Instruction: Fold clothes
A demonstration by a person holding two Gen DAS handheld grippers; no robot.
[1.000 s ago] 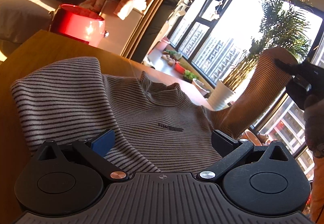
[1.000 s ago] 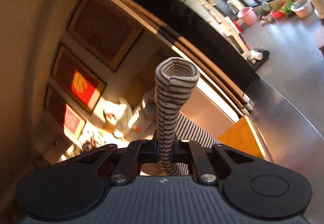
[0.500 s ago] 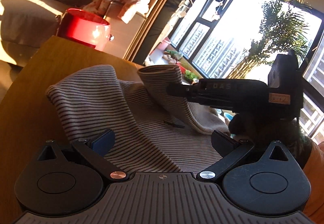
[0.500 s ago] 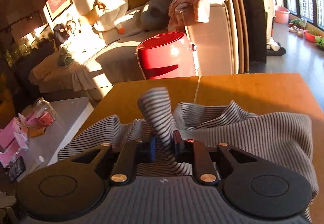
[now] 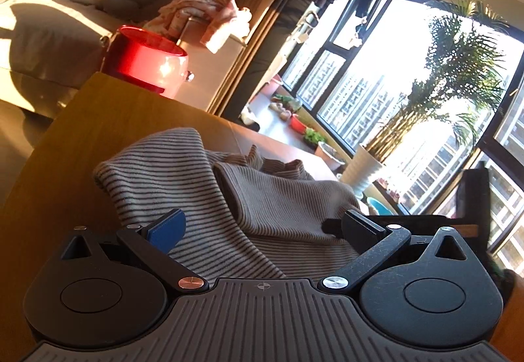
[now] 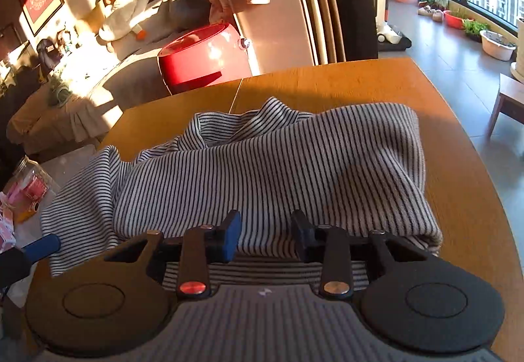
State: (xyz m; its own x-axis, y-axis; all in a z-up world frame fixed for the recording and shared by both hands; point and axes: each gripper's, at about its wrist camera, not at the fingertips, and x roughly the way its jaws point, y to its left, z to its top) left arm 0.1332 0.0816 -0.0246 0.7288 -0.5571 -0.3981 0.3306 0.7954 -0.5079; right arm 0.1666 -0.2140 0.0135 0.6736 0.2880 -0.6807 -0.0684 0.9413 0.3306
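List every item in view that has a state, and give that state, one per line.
Striped sweater: lying on the table, sleeve folded across its body, collar rumpled.
Sleeve: laid over the sweater front, not held.
Left tool: open, empty, low over the sweater.
Right tool: open, empty, just above the sweater.
Wooden table: sweater spread across it.
Red bucket: upright behind the table.

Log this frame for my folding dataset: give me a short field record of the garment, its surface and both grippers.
garment: striped sweater, sleeve folded across the body
surface: wooden table
left gripper: open, over the sweater, holding nothing
right gripper: open, over the sweater's near edge, holding nothing
background: red bin beyond the table
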